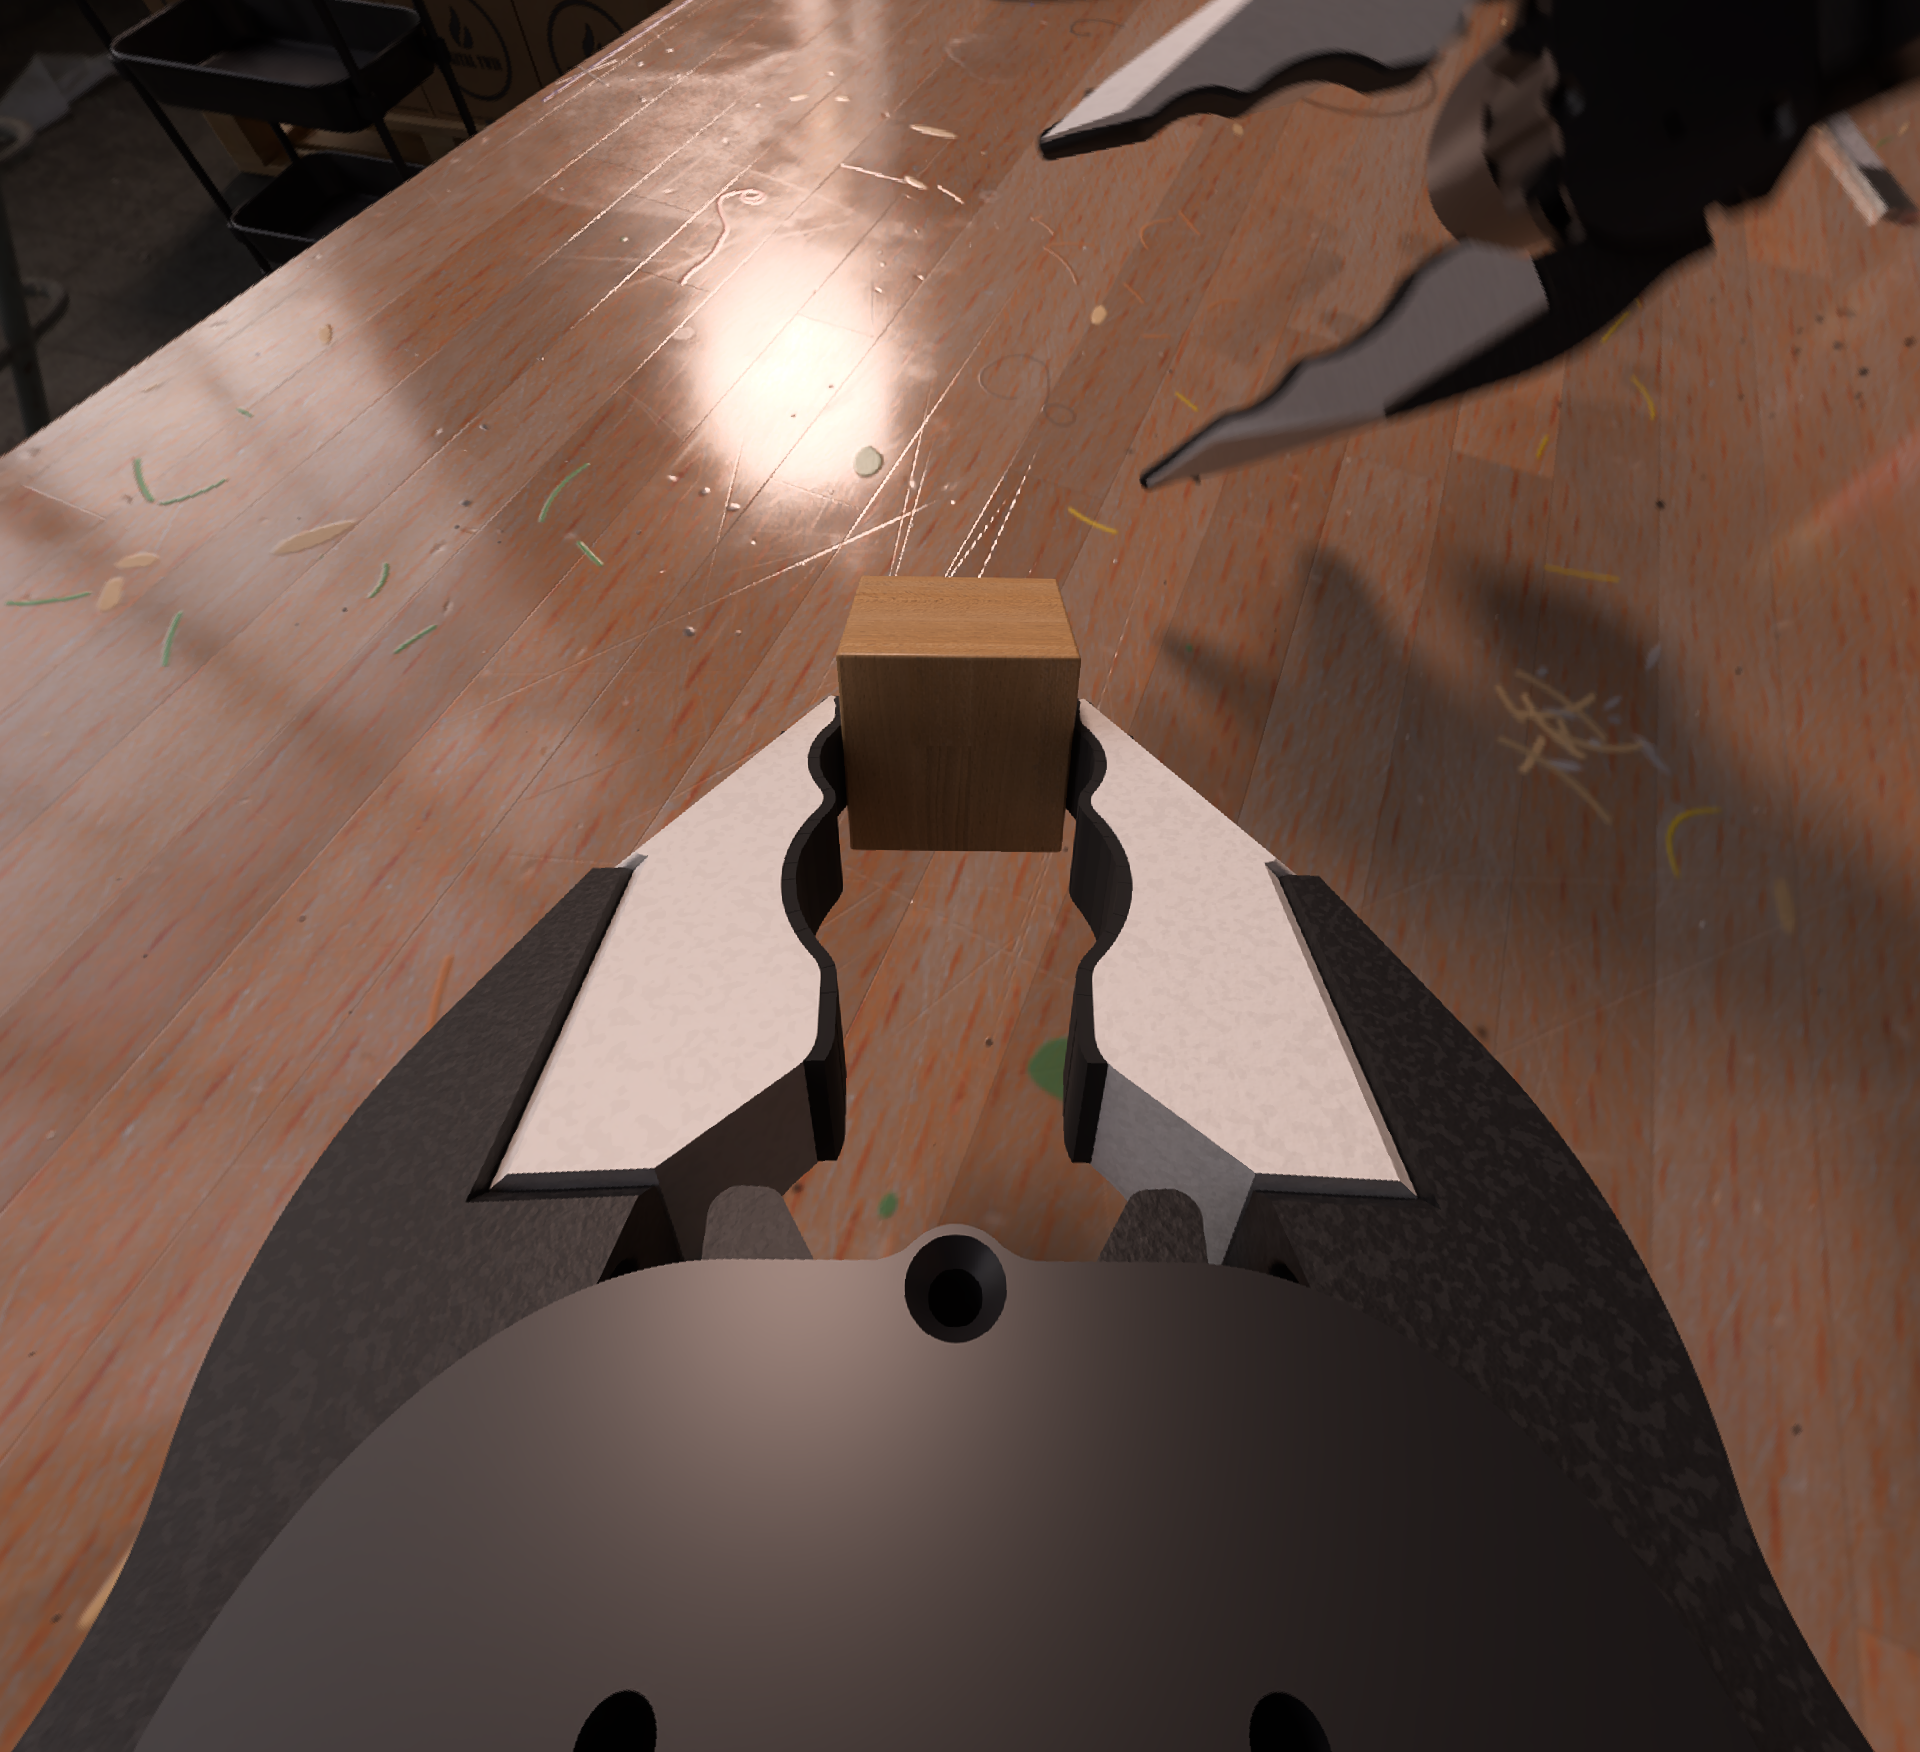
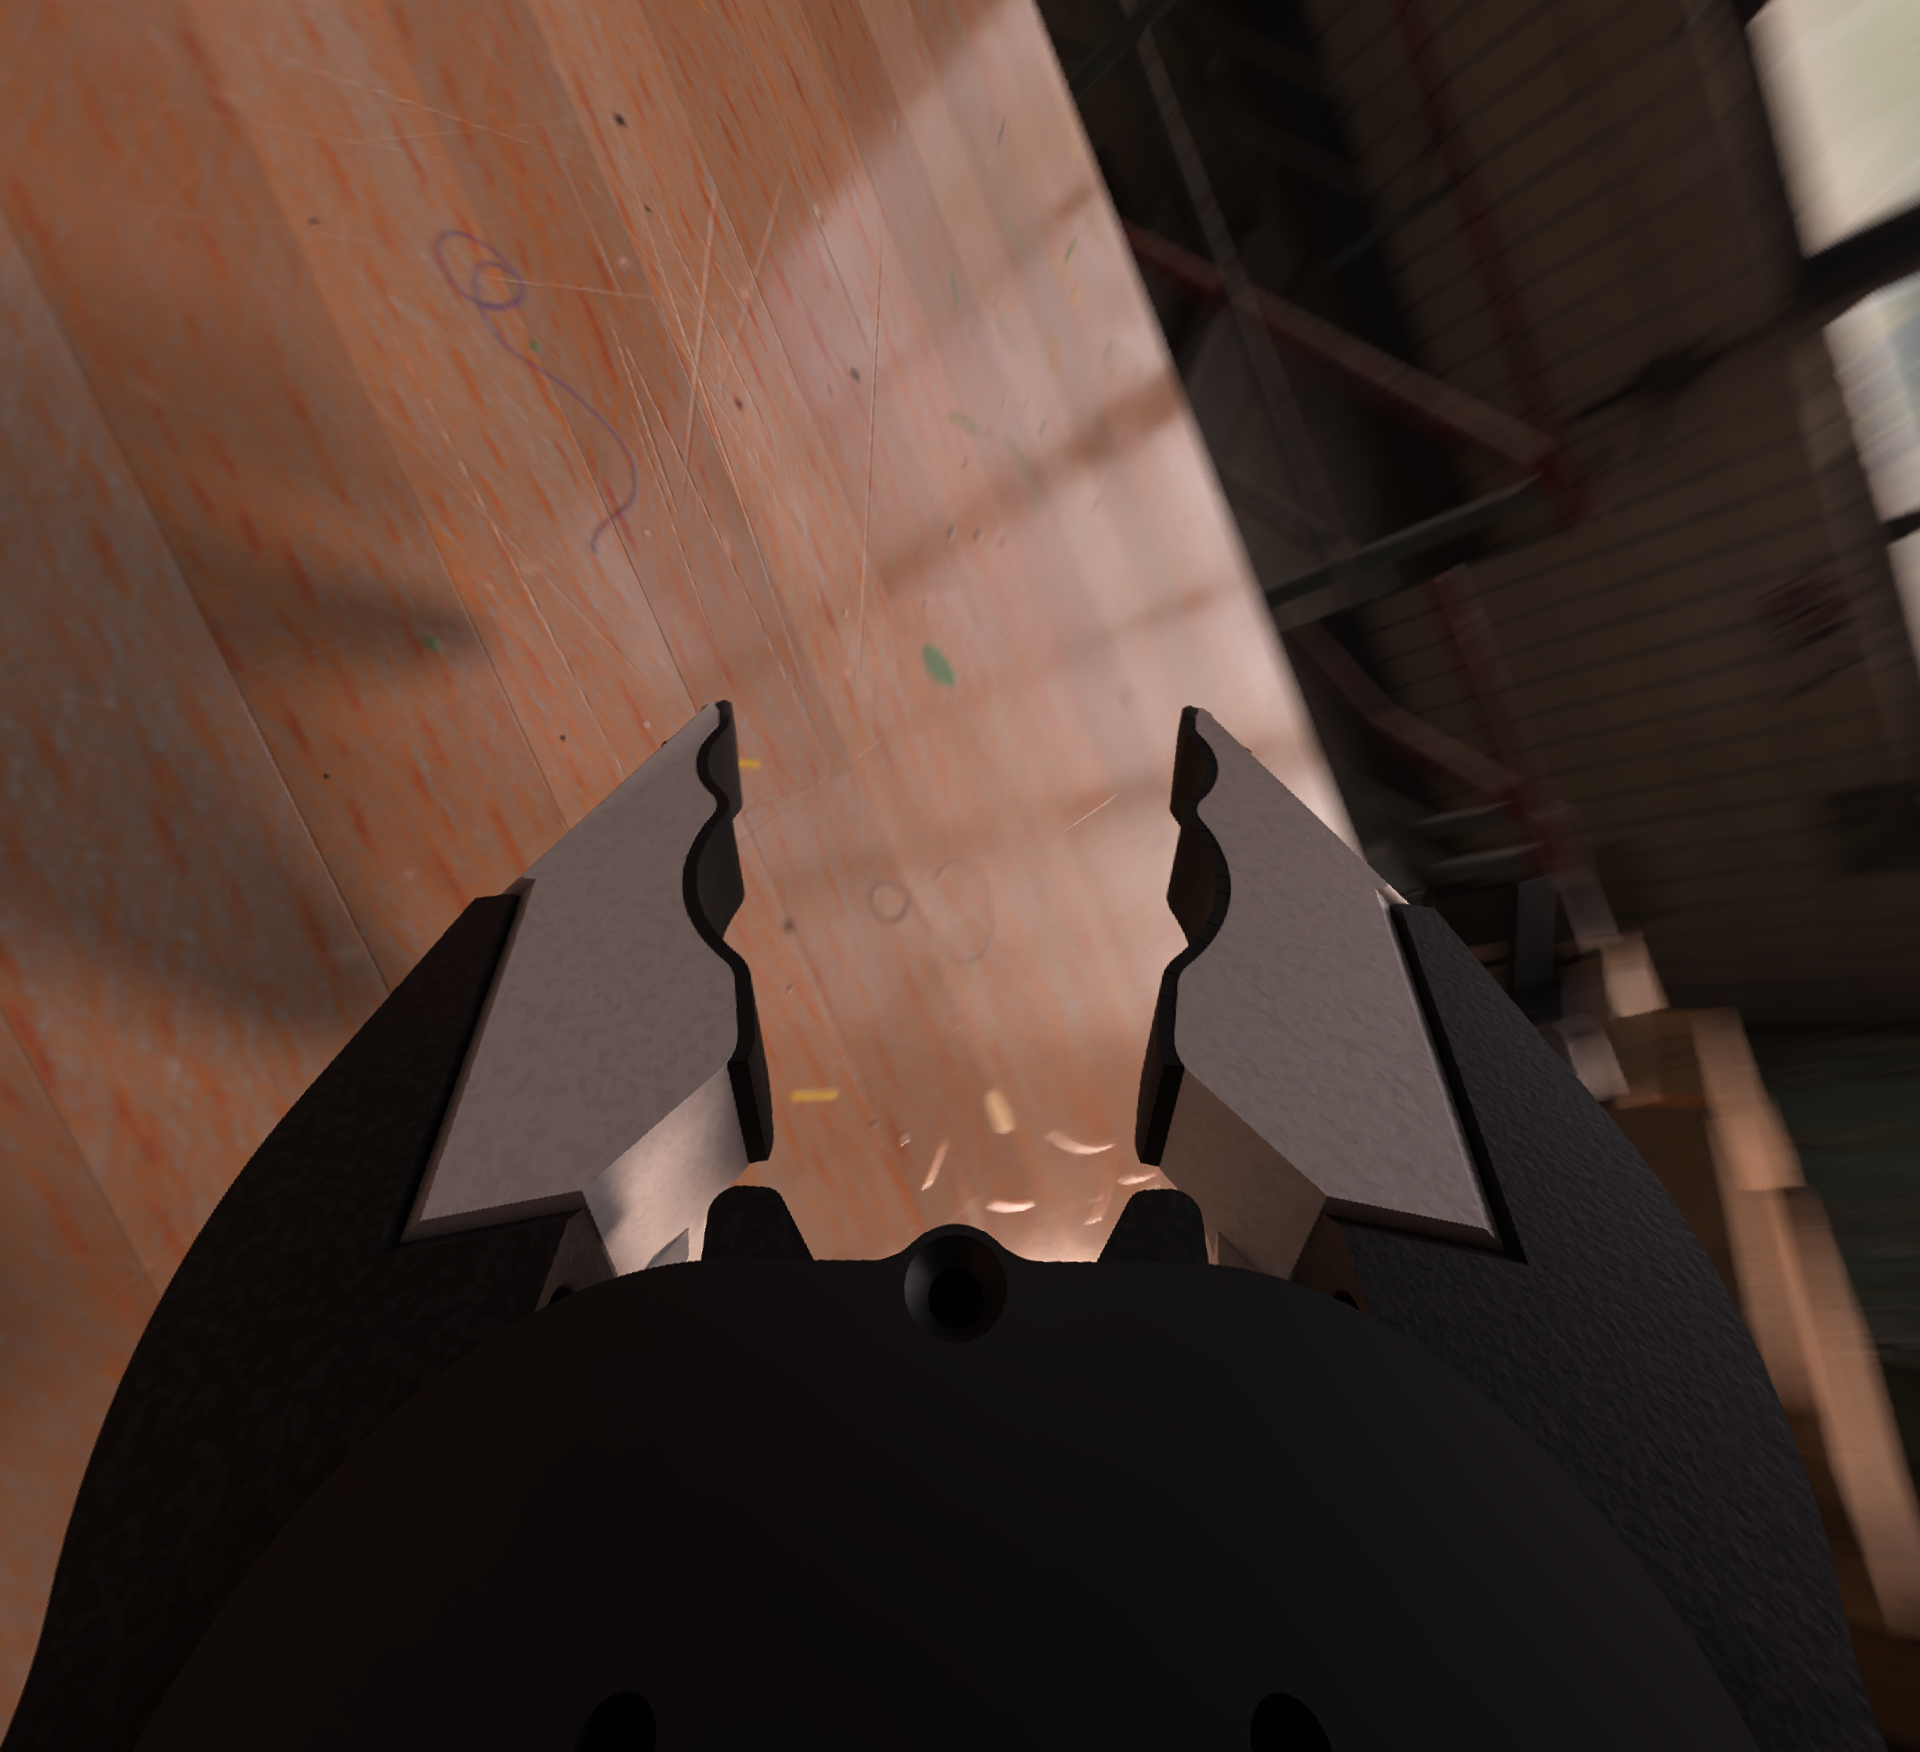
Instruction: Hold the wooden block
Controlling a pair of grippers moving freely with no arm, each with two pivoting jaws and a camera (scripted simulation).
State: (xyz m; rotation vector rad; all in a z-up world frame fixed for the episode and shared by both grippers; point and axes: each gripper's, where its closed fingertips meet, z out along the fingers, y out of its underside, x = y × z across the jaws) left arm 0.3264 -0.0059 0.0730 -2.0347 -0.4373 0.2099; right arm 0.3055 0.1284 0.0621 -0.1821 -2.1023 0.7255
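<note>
Left wrist view, left gripper [image 1: 956,715] seemingly pinching smooth wooden block [image 1: 956,736], right gripper [image 2: 956,736] spread.

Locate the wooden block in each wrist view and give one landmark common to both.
Left wrist view: wooden block at centre, gripped between the left gripper fingertips.
Right wrist view: only a tan sliver at the top edge, possibly the block; cannot tell.
Shared landmark: the scratched wooden workbench.

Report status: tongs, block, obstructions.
Left tongs shut on wooden block, clear of bench. Right tongs open, empty. Nothing in the way.
</note>
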